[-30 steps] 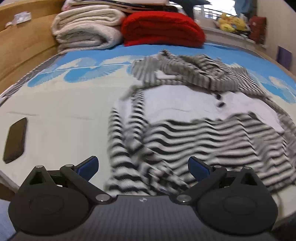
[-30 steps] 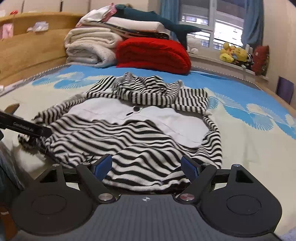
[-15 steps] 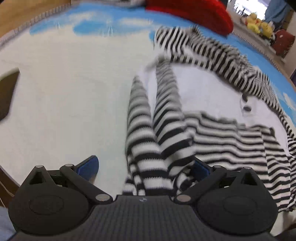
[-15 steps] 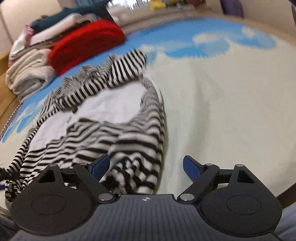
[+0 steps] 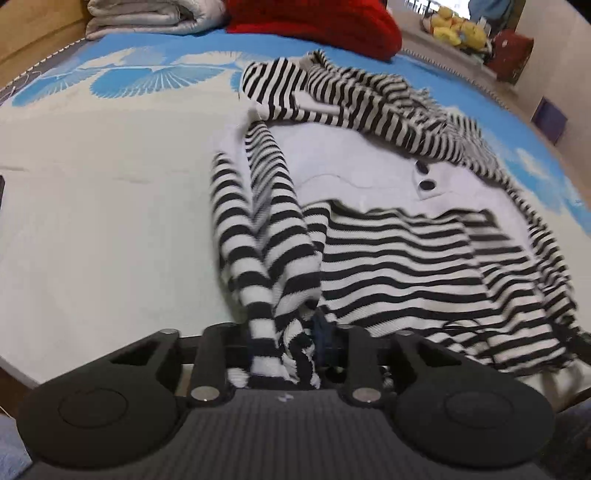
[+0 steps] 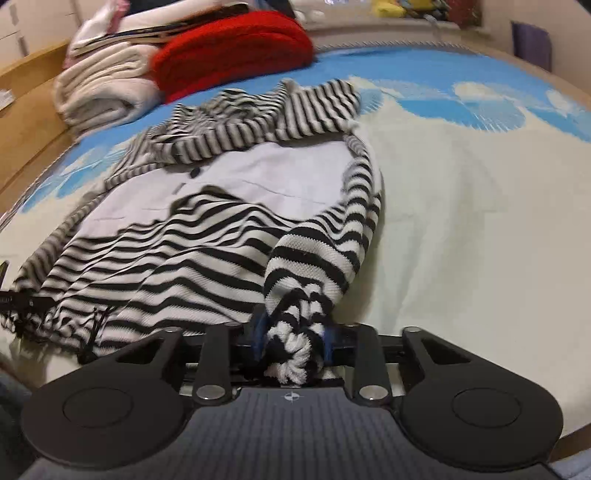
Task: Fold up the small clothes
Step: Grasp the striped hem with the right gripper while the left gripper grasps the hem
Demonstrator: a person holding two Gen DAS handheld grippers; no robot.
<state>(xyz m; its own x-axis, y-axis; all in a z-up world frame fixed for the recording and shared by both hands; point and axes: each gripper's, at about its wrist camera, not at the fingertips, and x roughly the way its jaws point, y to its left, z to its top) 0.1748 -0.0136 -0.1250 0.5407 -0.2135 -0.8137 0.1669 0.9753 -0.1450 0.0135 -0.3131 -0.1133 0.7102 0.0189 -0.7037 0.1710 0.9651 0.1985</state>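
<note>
A small black-and-white striped top with a pale grey chest panel (image 5: 369, 173) and two dark buttons lies spread on the bed. Its left sleeve (image 5: 258, 229) runs down into my left gripper (image 5: 284, 350), whose jaws are closing and pinch the cuff. In the right wrist view the same top (image 6: 192, 236) lies to the left, and its right sleeve (image 6: 332, 251) leads into my right gripper (image 6: 295, 343), jaws closing, bunched cuff squeezed between the blue pads (image 6: 258, 332). The left gripper's tip shows at that view's left edge.
The bed sheet (image 5: 92, 221) is cream near me and blue with white fan prints farther back. A red folded blanket (image 6: 236, 48) and white folded blankets (image 6: 99, 96) are stacked at the head. A wooden bed frame (image 5: 33, 33) runs along the left. Yellow plush toys (image 5: 458, 29) sit by the window.
Both grippers went from wide open to closed on the sleeve cuffs. Each dropped lower toward the near hem of the top, and both views now tilt down onto the garment.
</note>
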